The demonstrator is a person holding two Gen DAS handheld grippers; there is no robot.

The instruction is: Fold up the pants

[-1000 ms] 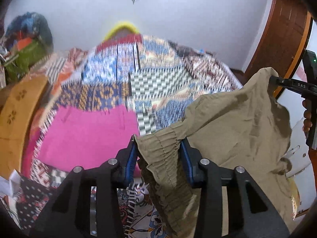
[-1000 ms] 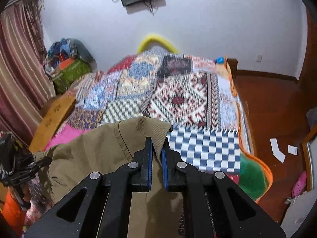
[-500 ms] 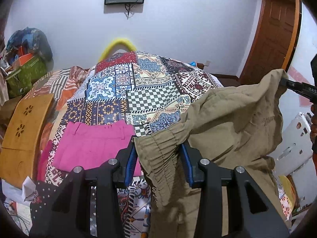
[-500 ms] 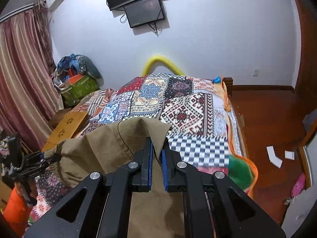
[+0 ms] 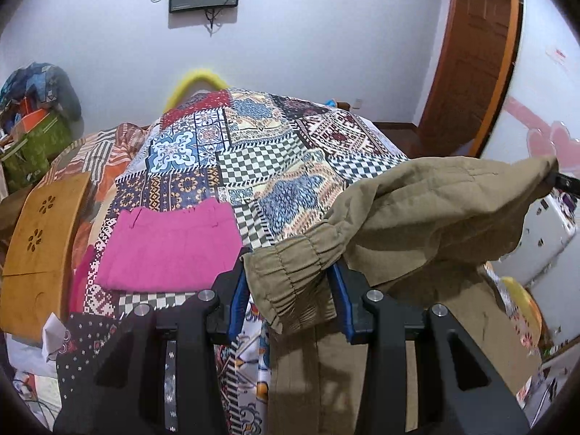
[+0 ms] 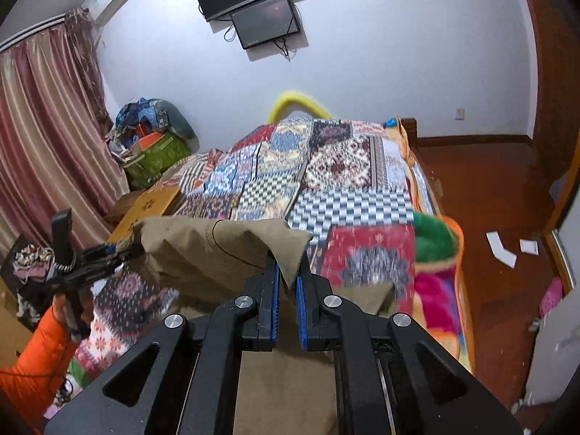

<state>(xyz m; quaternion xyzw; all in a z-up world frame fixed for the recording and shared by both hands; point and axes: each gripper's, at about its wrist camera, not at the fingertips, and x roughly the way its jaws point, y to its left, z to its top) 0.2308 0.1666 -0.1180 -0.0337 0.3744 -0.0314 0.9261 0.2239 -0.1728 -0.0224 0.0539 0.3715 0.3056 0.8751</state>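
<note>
While both tools are raised over the near end of the bed, the khaki pants hang in the air between them, clear of the covers. Left gripper: blue-padded fingers clenched on the gathered elastic waistband, at 6 o'clock in the left wrist view. Right gripper: fingers pinched nearly together on a flat corner of the same garment, at 6 o'clock in the right wrist view; its tip shows at 3 o'clock in the left view, where the cloth stretches to it. Hand with orange sleeve: at 8 o'clock in the right view, gripping the left tool's handle. Pink garment: folded flat on the bed at 9 o'clock from the left gripper, just beyond its fingers. Patchwork quilt: covers the bed, running toward 12 o'clock. Wooden board: at 9 o'clock beside the bed. Green bag with heaped cloth: against the far wall at 10 o'clock. Wall screens: at 12 o'clock, highest and farthest. Wooden door: at 2 o'clock in the left view.
</note>
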